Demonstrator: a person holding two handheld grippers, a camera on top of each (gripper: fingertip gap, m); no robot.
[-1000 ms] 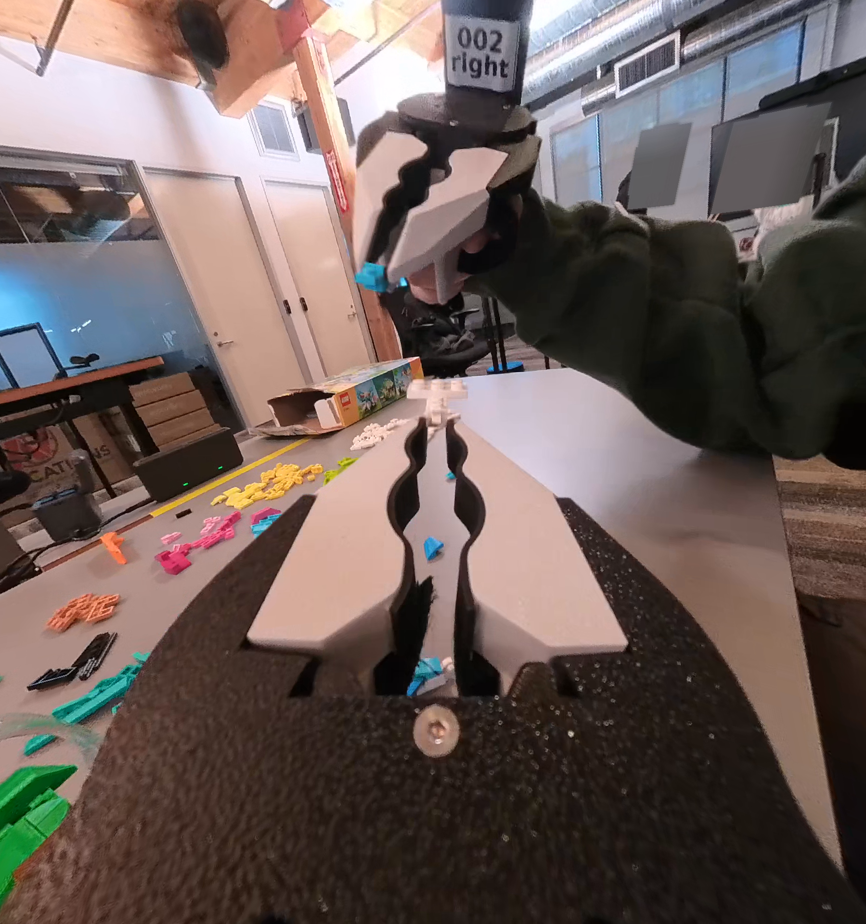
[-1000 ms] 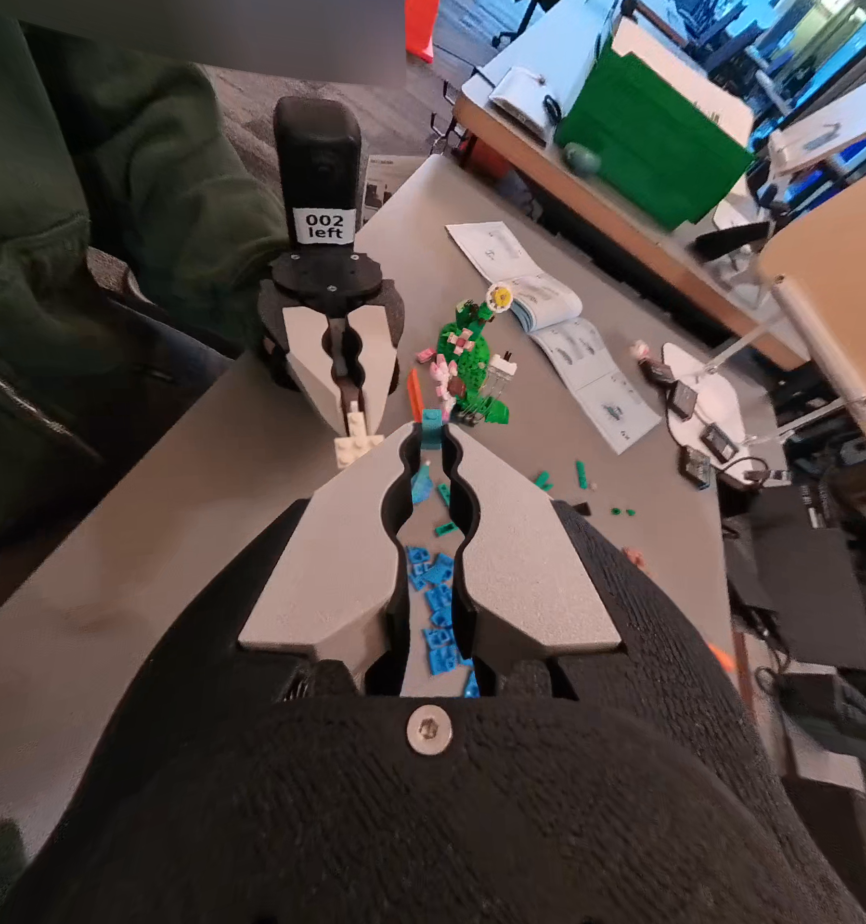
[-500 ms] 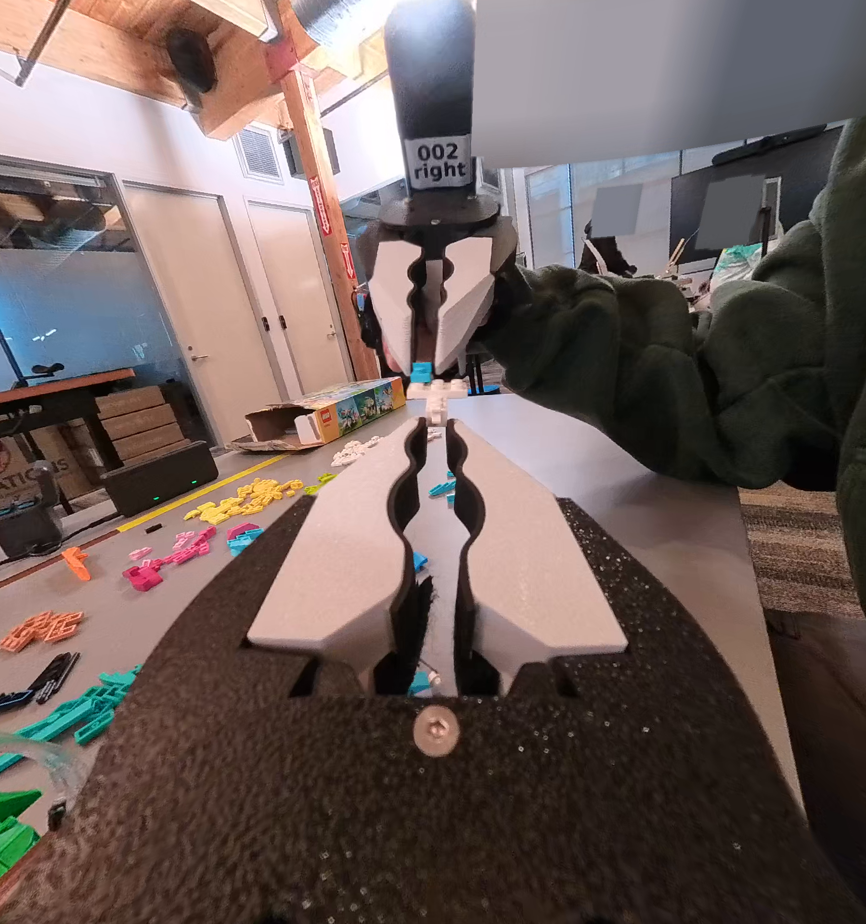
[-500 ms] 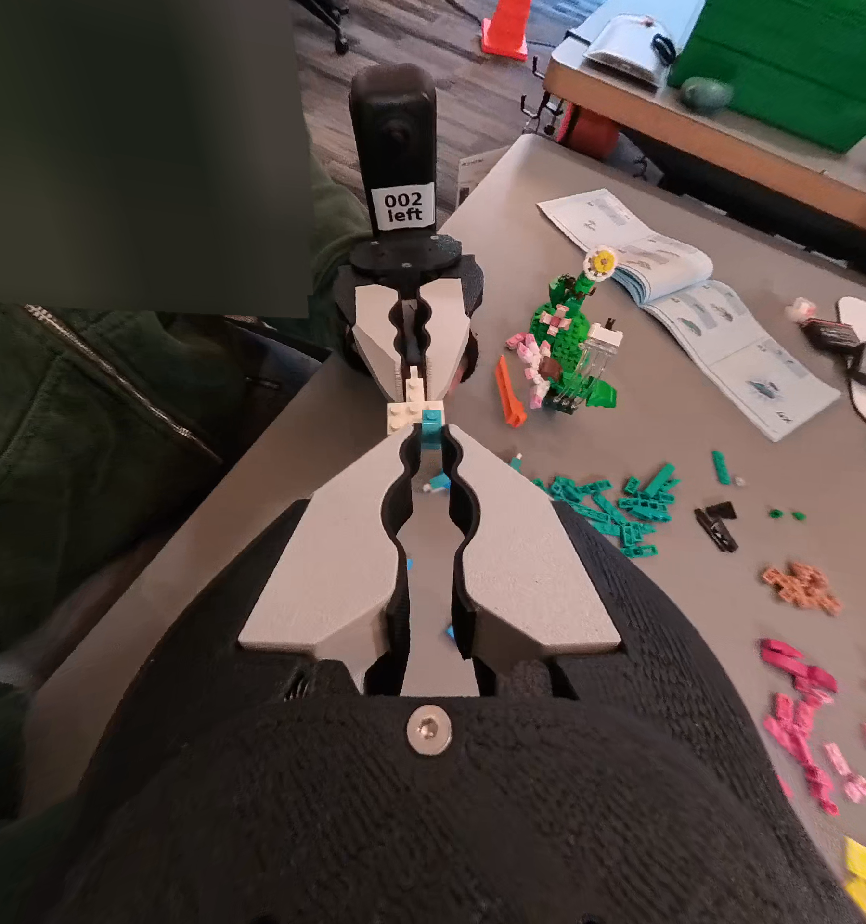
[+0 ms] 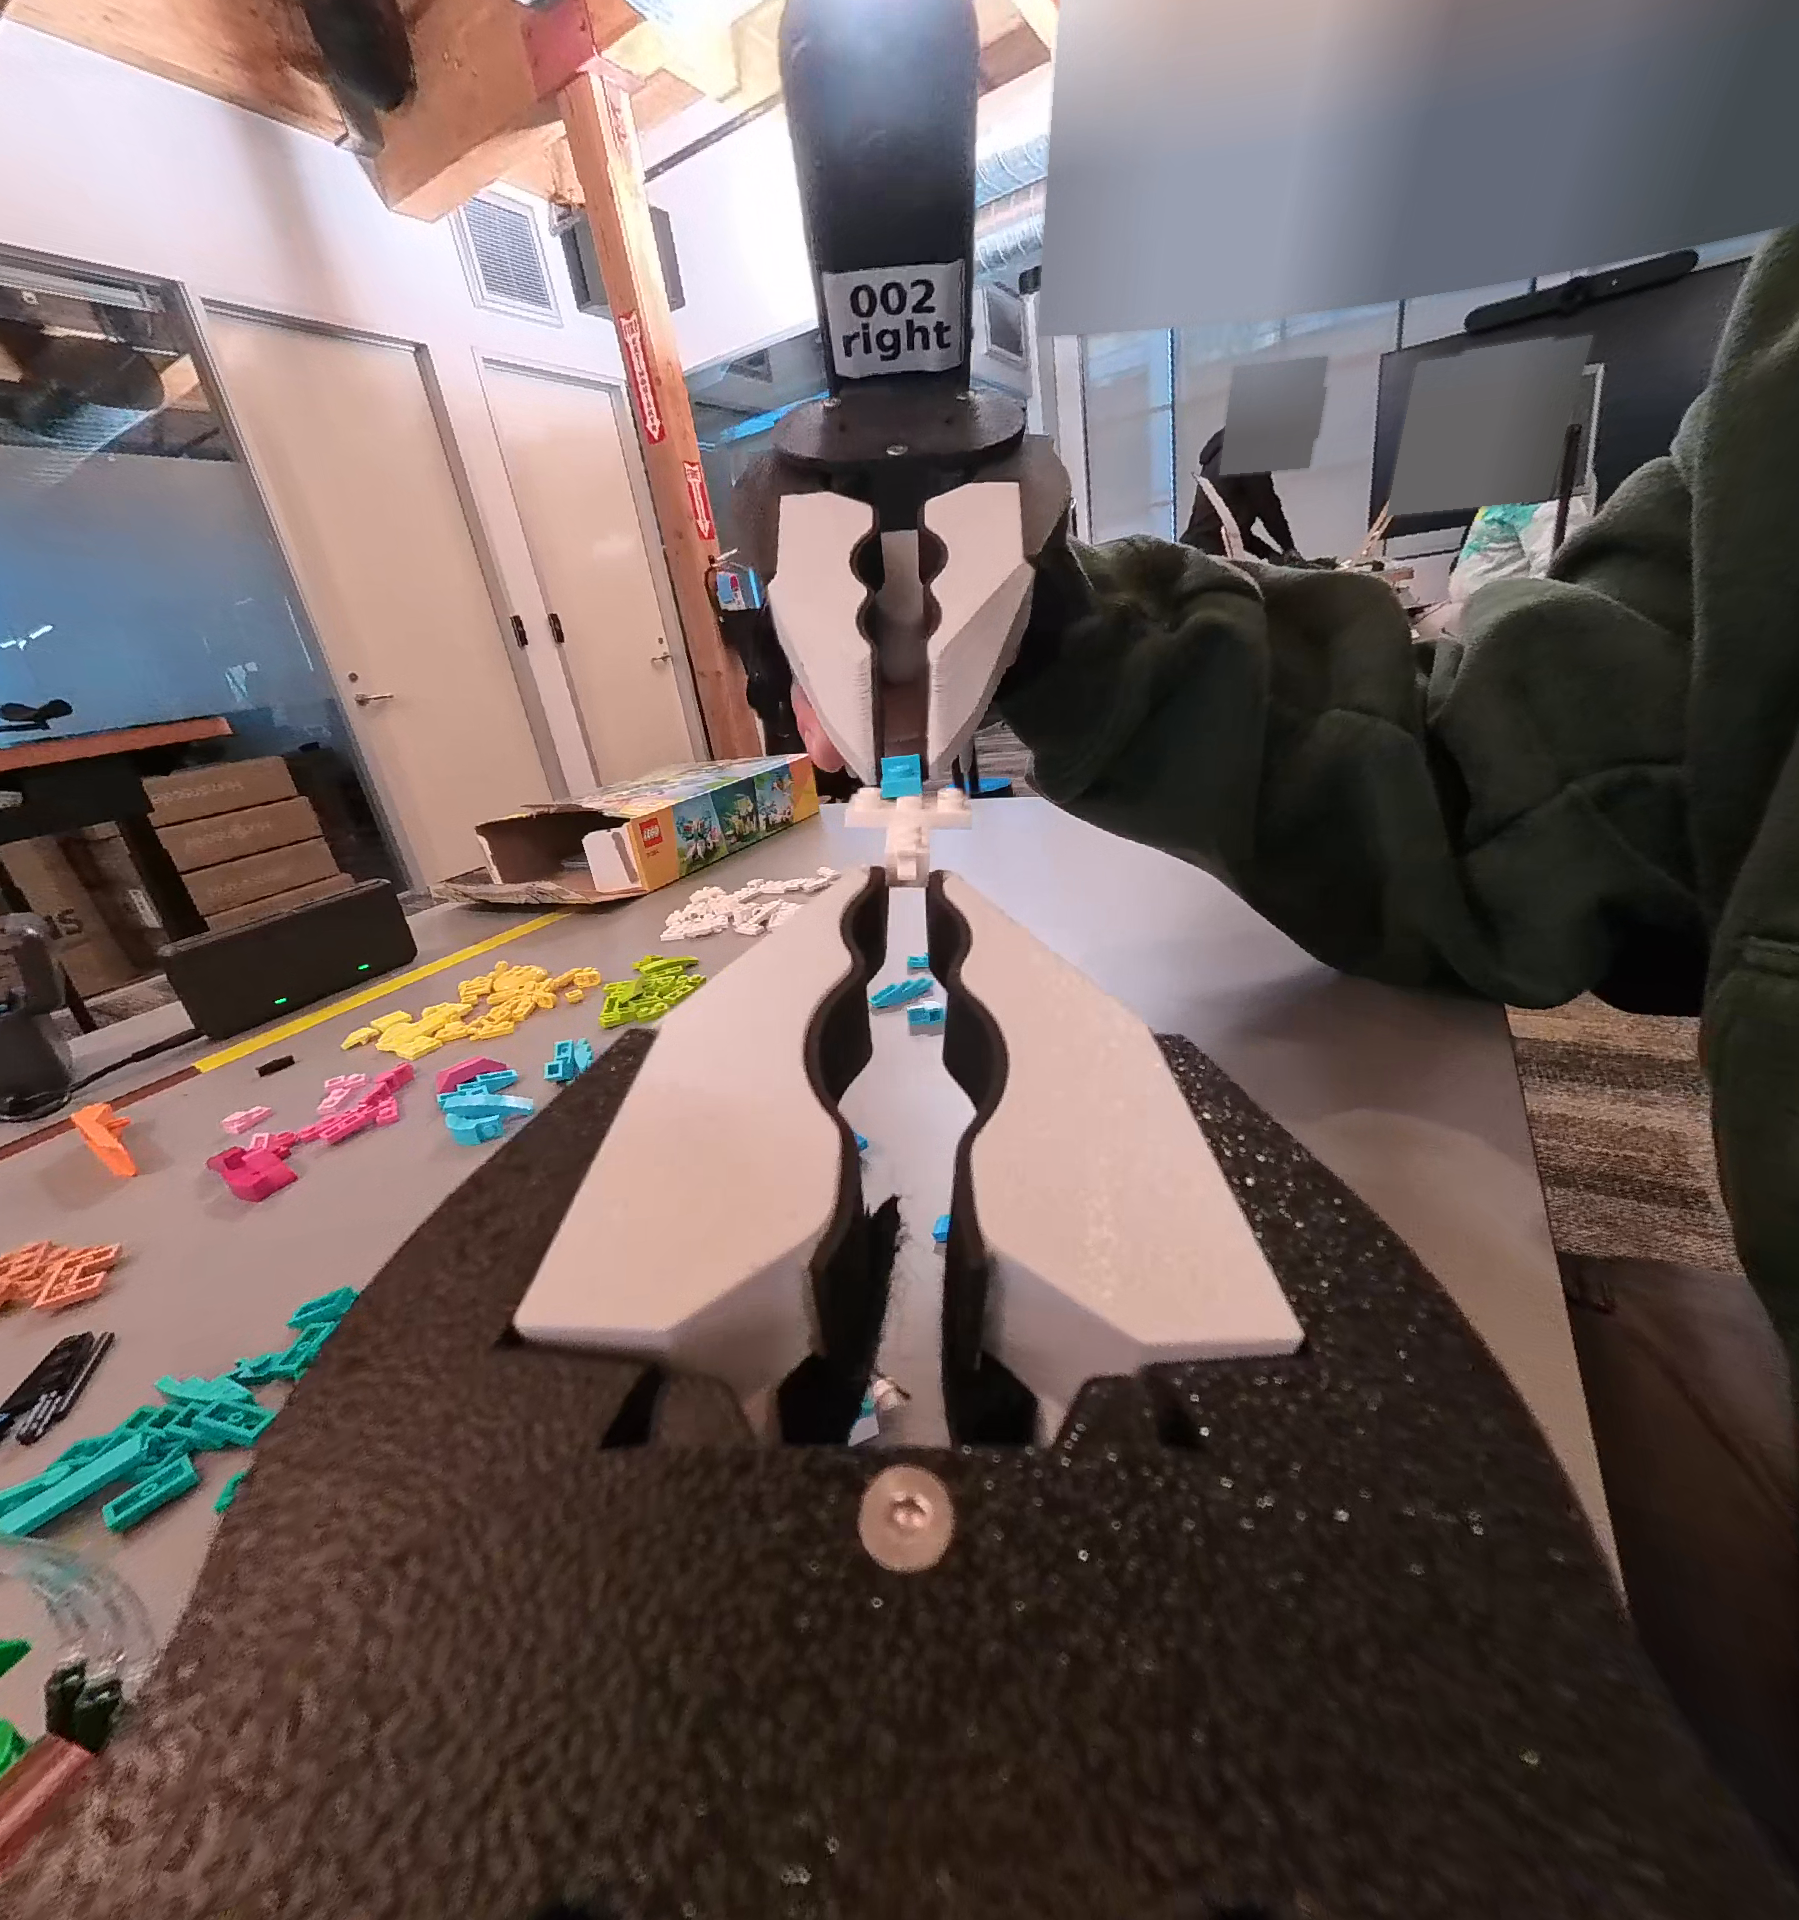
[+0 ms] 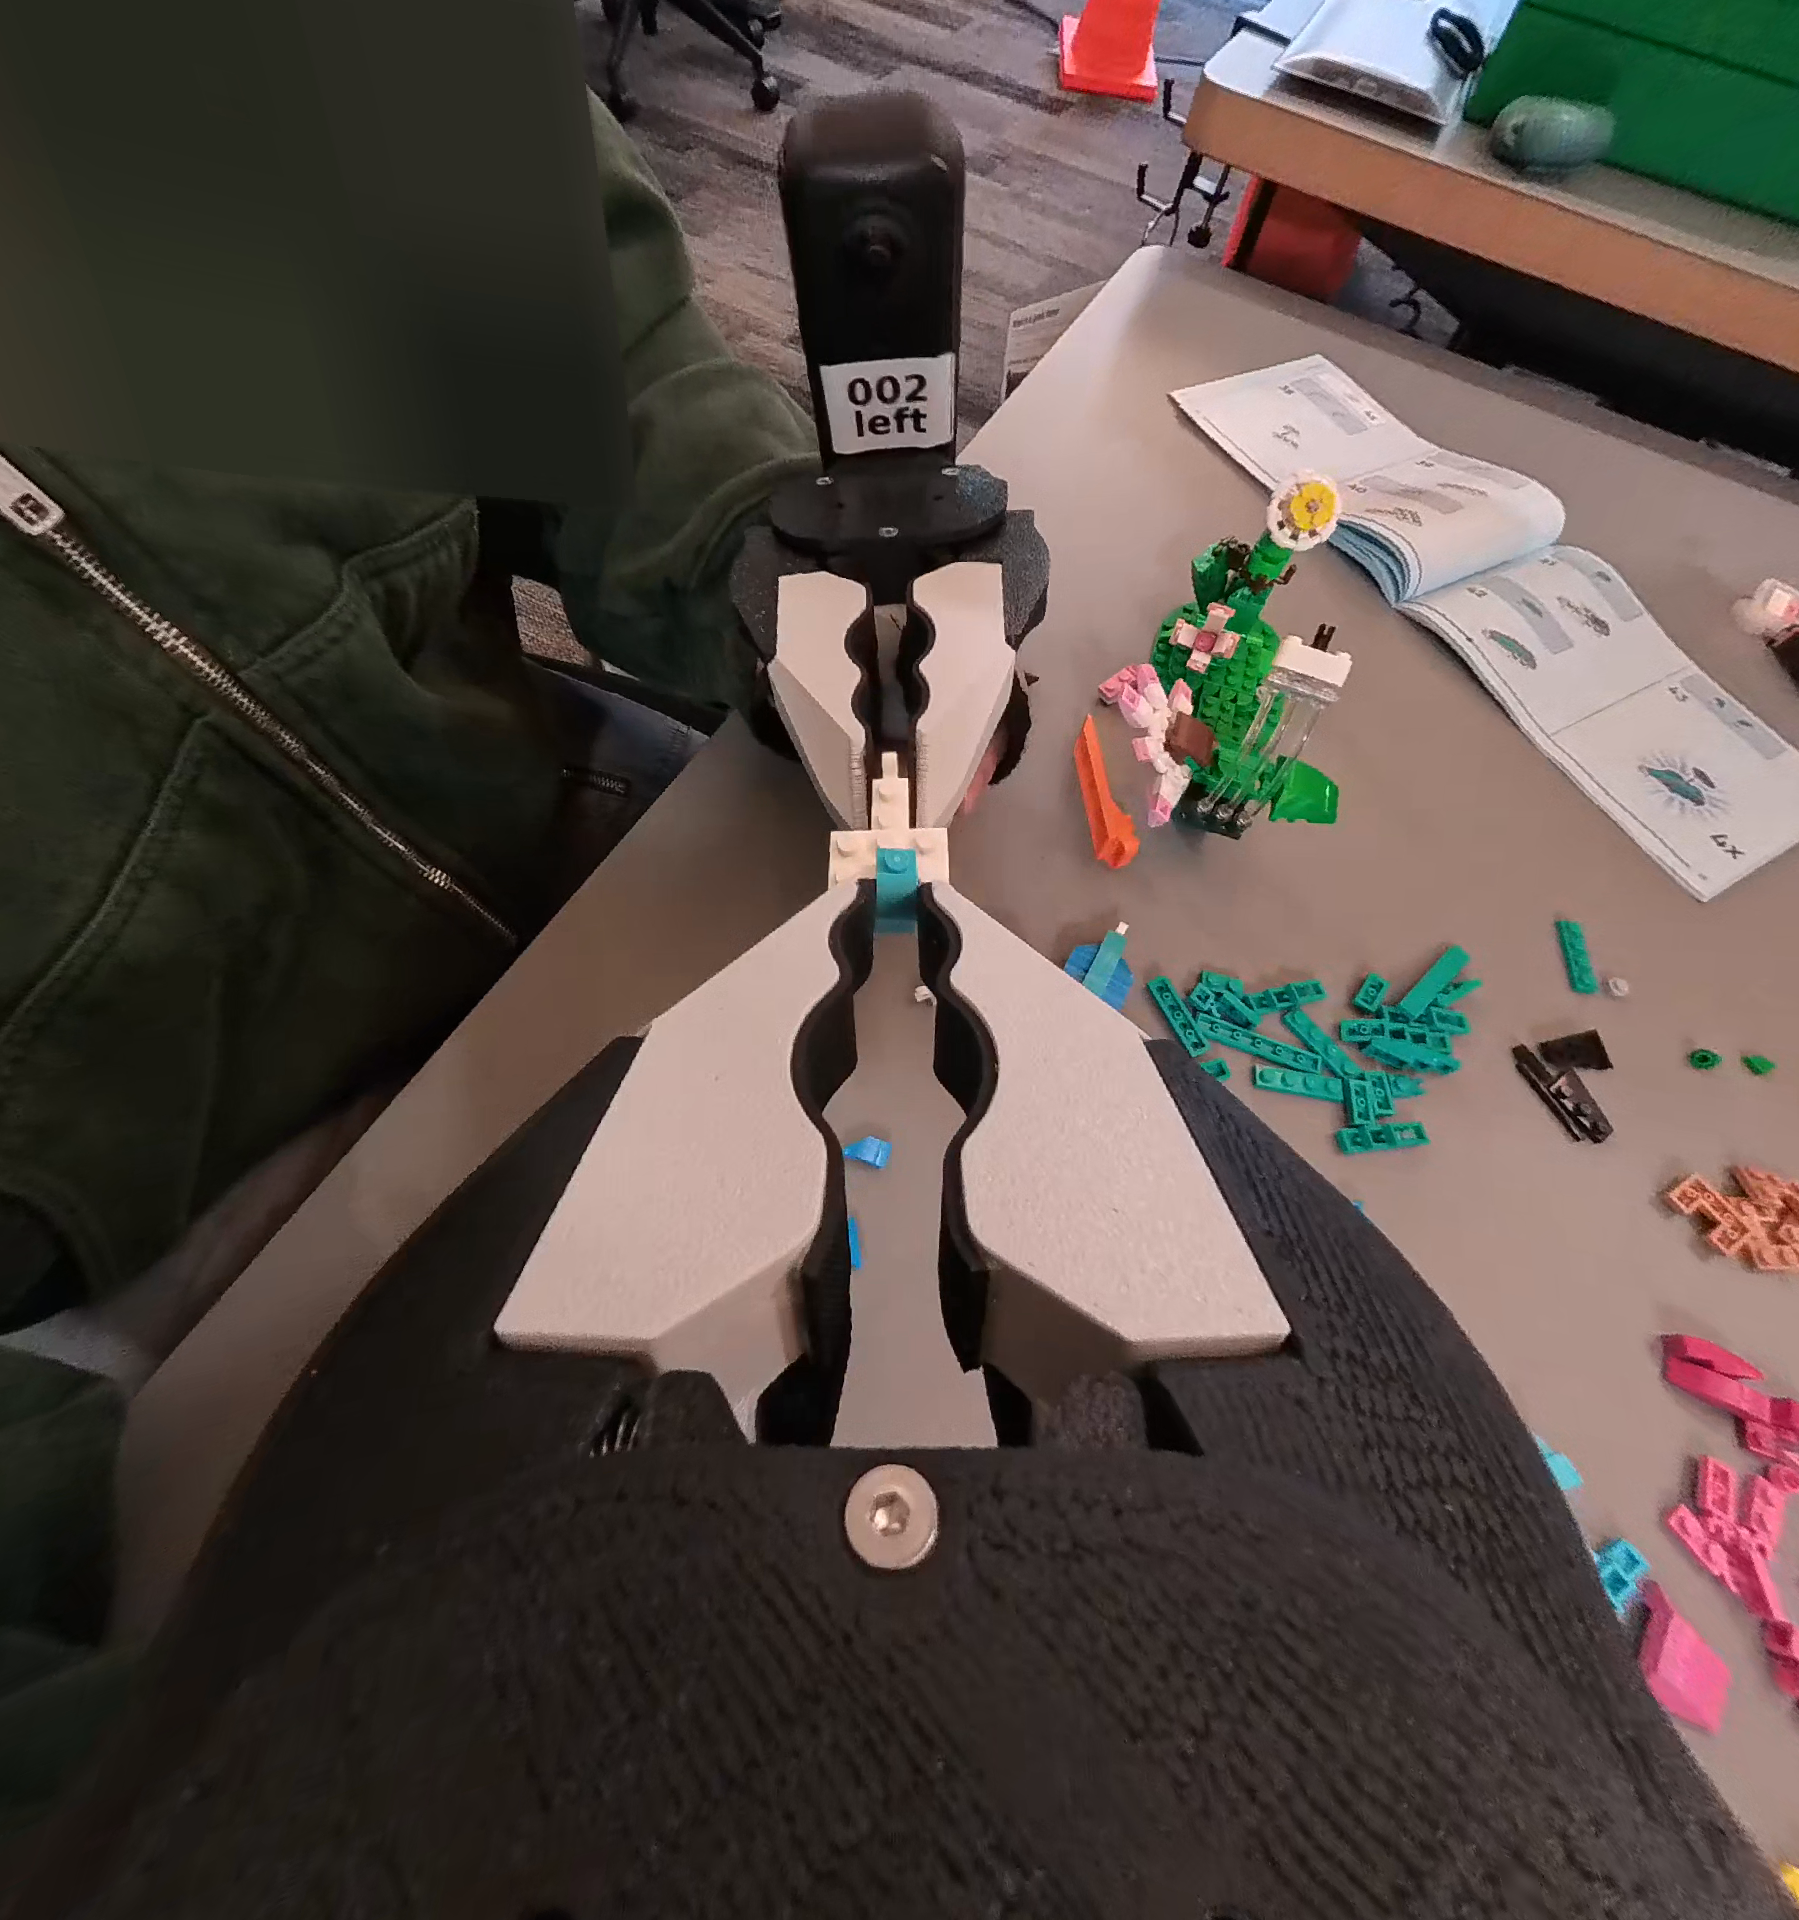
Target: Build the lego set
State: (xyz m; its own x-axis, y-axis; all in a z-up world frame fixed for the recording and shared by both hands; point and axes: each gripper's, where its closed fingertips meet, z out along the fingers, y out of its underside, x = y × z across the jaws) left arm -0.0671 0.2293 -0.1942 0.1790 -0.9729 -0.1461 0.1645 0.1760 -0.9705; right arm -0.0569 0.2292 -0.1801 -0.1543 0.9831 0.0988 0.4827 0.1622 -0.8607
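Observation:
My left gripper [image 5: 907, 881] is shut on a small white lego assembly [image 5: 907, 831] and holds it above the grey table [image 5: 1238, 987]. My right gripper [image 6: 895, 896] is shut on a small blue piece [image 6: 895, 891] and presses it against the top plate of that white assembly [image 6: 887, 850]. The two grippers face each other, tip to tip. In the left wrist view the right gripper [image 5: 903, 774] comes down from above with the blue piece [image 5: 901, 774]. In the right wrist view the left gripper [image 6: 890, 774] sits just beyond the assembly.
A built green lego plant [image 6: 1238, 686] stands right of the grippers, beside an orange separator tool [image 6: 1101, 795] and an open instruction booklet [image 6: 1518, 623]. Sorted piles lie on the table: teal [image 6: 1321, 1039], pink [image 6: 1757, 1507], orange [image 6: 1757, 1226], yellow [image 5: 469, 1013], white [image 5: 744, 909]. The lego box [image 5: 656, 831] lies at the far edge. Left and right tips are no more than a few centimetres apart. From either gripper's tips it is about 25 centimeters to the built green lego plant [image 6: 1238, 686].
The right gripper has swung down from above with the blue piece and now meets the white assembly. The left gripper has kept its hold and turned to face it.

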